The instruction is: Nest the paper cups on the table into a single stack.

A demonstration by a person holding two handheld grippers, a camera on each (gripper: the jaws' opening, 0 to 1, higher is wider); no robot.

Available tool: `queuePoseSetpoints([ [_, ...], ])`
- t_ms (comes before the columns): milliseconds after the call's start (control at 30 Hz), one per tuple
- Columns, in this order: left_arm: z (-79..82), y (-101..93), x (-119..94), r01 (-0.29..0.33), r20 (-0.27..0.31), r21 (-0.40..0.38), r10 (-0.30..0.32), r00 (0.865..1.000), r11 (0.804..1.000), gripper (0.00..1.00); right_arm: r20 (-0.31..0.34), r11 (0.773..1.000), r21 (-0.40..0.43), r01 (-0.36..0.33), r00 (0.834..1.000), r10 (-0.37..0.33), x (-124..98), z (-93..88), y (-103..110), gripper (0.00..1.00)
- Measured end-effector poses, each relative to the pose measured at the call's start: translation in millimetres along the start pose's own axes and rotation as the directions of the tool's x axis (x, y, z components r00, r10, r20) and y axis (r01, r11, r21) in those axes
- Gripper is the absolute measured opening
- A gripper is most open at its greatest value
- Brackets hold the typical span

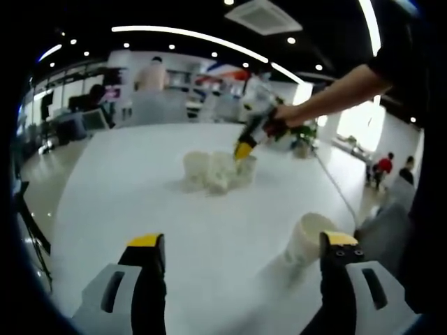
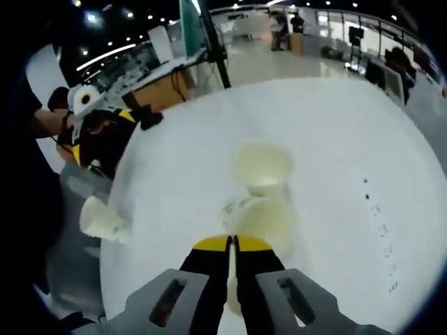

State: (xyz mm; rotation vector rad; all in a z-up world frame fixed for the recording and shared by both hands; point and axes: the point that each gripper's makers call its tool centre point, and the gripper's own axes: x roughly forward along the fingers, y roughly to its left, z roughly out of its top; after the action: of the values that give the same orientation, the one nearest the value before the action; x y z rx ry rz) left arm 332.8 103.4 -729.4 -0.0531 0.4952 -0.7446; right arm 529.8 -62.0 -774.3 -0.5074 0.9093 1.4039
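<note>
The paper cups [image 1: 216,171] stand bunched near the middle of the white desk [image 1: 126,195], touching one another, and one more cup [image 1: 307,241] lies tipped on its side close to the desk's near edge, by the left gripper [image 1: 241,258]. They look thin-walled, tapered and pale, with a rolled lip around an open mouth: very light, I'd judge, and easy to dent or send skating across the smooth, glossy top. The wall just under the rim seems the best place to take hold, since the lip stiffens it, and a gentle squeeze should do.

In the right gripper view, the right gripper [image 2: 232,246] has its yellow-tipped jaws brought together over the rim of the nearest cup [image 2: 262,220]; a sliver of pale wall seems pinched between them, so I take it as clamped on that cup. Another cup [image 2: 264,164] stands just beyond, mouth up.

The left gripper hangs with its jaws wide apart and nothing between them, low over the desk's near edge.
</note>
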Motion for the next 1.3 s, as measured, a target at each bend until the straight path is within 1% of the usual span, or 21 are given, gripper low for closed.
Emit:
queuePoseSetpoints([
  [167, 1.5, -1.7, 0.2, 0.003, 0.007, 0.002, -0.003, 1.000, 1.000, 0.89, -0.033, 0.998, -0.064, -0.005, 0.999, 0.003, -0.4, 1.0, 9.9, 0.00],
  [233, 0.6, -2.9, 0.1, 0.006, 0.007, 0.001, -0.006, 1.000, 1.000, 0.89, -0.050, 0.995, -0.103, -0.008, 0.999, 0.002, 0.3, 1.2, 13.7, 0.00],
  [267, 0.4, -3.3, 0.0, 0.007, 0.007, 0.002, -0.007, 1.000, 1.000, 0.89, -0.077, 0.989, -0.145, -0.009, 0.997, -0.002, 1.2, 0.0, 17.4, 0.00],
  [300, 0.4, -4.5, -0.2, 0.009, 0.007, 0.003, -0.009, 1.000, 1.000, 0.89, -0.090, 0.984, -0.176, -0.005, 0.996, -0.011, 2.4, -0.3, 19.2, 0.00],
  [400, 0.0, -5.8, -0.7, 0.012, 0.010, 0.002, -0.012, 1.000, 1.000, 0.89, -0.111, 0.979, -0.202, -0.014, 0.994, -0.008, 5.3, -0.7, 25.2, 0.00],
  [467, -0.3, -6.1, -1.1, 0.013, 0.012, -0.001, -0.013, 1.000, 1.000, 0.89, -0.133, 0.969, -0.247, -0.021, 0.991, -0.013, 7.3, -1.0, 29.4, 0.00],
  [533, -0.1, -6.8, -1.5, 0.014, 0.016, -0.001, -0.014, 1.000, 1.000, 0.89, -0.145, 0.962, -0.271, -0.027, 0.989, -0.013, 9.2, -1.0, 33.6, 0.00],
  [600, -0.2, -7.5, -1.5, 0.016, 0.017, 0.000, -0.016, 1.000, 1.000, 0.89, -0.177, 0.945, -0.324, -0.041, 0.984, -0.018, 11.5, -2.3, 40.3, 0.00],
  [633, -0.2, -7.8, -1.6, 0.016, 0.017, 0.001, -0.016, 1.000, 1.000, 0.89, -0.179, 0.940, -0.338, -0.047, 0.984, -0.015, 12.8, -1.8, 43.1, 0.00],
  [867, 3.9, -6.4, -2.8, 0.016, 0.033, 0.005, -0.016, 0.999, 1.000, 0.89, -0.232, 0.921, -0.380, -0.083, 0.973, -0.008, 21.8, -5.6, 57.3, 0.00],
  [933, 4.7, -4.6, -3.9, 0.013, 0.037, 0.002, -0.013, 0.999, 1.000, 0.89, -0.245, 0.914, -0.398, -0.078, 0.969, -0.024, 24.3, -6.5, 57.1, 0.06],
  [1000, 6.9, -3.2, -5.6, 0.010, 0.047, -0.002, -0.010, 0.999, 1.000, 0.89, -0.251, 0.908, -0.412, -0.074, 0.967, -0.034, 27.6, -7.3, 56.9, 0.08],
  [1167, 6.3, -1.4, -7.6, 0.002, 0.052, -0.009, -0.002, 0.999, 1.000, 0.89, -0.266, 0.908, -0.408, -0.090, 0.964, -0.024, 32.8, -9.5, 59.6, 0.04],
  [1200, 5.8, -2.2, -8.1, 0.002, 0.051, -0.009, -0.001, 0.999, 1.000, 0.89, -0.269, 0.902, -0.420, -0.097, 0.963, -0.022, 33.8, -9.6, 61.0, 0.03],
  [1300, 4.9, -2.1, -8.5, -0.001, 0.049, -0.010, 0.001, 0.999, 1.000, 0.89, -0.281, 0.894, -0.435, -0.106, 0.960, -0.023, 35.2, -10.7, 61.5, 0.02],
])
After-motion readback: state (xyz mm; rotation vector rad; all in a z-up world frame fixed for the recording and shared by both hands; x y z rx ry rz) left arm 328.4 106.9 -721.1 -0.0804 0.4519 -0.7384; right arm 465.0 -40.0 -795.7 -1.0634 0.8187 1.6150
